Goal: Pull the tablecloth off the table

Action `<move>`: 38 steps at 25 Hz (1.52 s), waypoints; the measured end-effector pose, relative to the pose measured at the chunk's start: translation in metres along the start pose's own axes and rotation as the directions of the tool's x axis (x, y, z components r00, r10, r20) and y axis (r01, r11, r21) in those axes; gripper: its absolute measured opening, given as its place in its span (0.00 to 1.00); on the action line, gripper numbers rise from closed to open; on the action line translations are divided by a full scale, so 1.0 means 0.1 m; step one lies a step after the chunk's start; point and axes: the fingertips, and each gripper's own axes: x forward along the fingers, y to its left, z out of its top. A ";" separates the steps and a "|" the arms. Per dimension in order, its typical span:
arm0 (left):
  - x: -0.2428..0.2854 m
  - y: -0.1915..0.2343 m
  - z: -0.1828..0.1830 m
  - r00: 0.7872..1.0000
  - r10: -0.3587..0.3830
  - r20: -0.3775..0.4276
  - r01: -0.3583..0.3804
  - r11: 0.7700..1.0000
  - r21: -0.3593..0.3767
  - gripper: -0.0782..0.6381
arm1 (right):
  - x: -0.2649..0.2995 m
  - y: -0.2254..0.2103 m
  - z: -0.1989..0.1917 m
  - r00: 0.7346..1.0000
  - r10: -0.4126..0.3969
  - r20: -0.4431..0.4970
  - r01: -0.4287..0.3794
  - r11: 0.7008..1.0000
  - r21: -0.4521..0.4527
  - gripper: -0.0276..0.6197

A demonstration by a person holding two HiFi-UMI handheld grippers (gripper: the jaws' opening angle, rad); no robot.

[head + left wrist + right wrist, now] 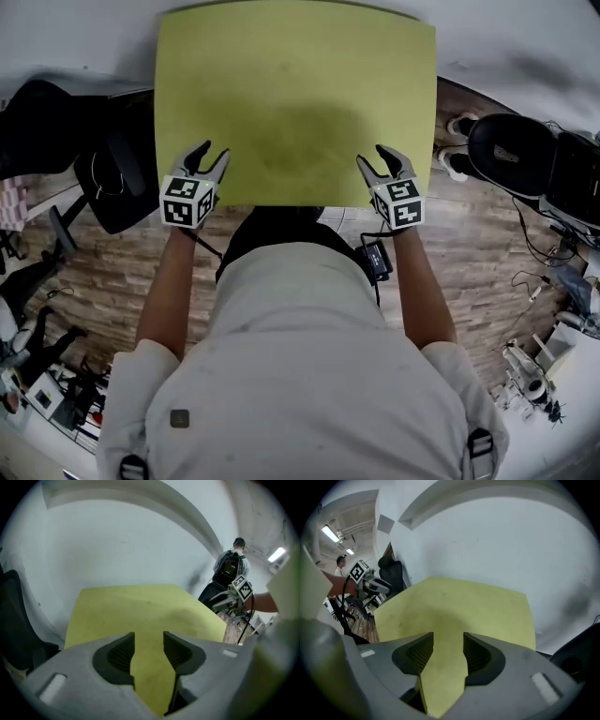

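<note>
Left gripper (211, 156) and right gripper (373, 157) are both held open, with a clear gap left between the ribbed pads of each. In each gripper view only the yellow-green tablecloth (295, 94) is seen through that gap, and the cloth is not pressed by either pair of jaws. From the head view the two grippers are seen poised at the near edge of the cloth, the left one close to the near left corner and the right one close to the near right corner, both tilted downward toward it. Whether the fingertips are touching the cloth cannot be told.

The tablecloth is spread flat and smooth over the whole tabletop, so that the table beneath it is hidden. The far edge of the cloth is set close to a white wall (122, 541). A dim shadow is cast across the middle of the cloth.

A marker cube (187, 200) is carried behind the jaws of the left gripper, and another (401, 203) behind those of the right. A white shirt (300, 375) is worn by the person holding them. A black office chair (112, 187) is stood just left of the table, and a wood-patterned floor (469, 253) is seen to either side, with cables (534, 246) strewn on the right.
</note>
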 end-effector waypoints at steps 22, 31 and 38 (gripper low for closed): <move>0.72 0.47 -0.95 0.951 0.118 -0.285 -0.140 0.988 -0.059 0.49 | 0.65 -0.23 -0.95 0.949 -0.062 -0.308 0.063 0.998 -0.004 0.50; 0.72 0.46 -0.89 0.960 0.147 -0.240 -0.165 0.985 -0.055 0.33 | 0.65 -0.21 -0.89 0.952 -0.030 -0.305 0.023 0.999 -0.026 0.26; 0.67 0.39 -0.69 0.977 0.103 -0.188 -0.121 0.989 -0.086 0.11 | 0.62 -0.12 -0.72 0.961 -0.019 -0.274 -0.002 0.997 -0.076 0.06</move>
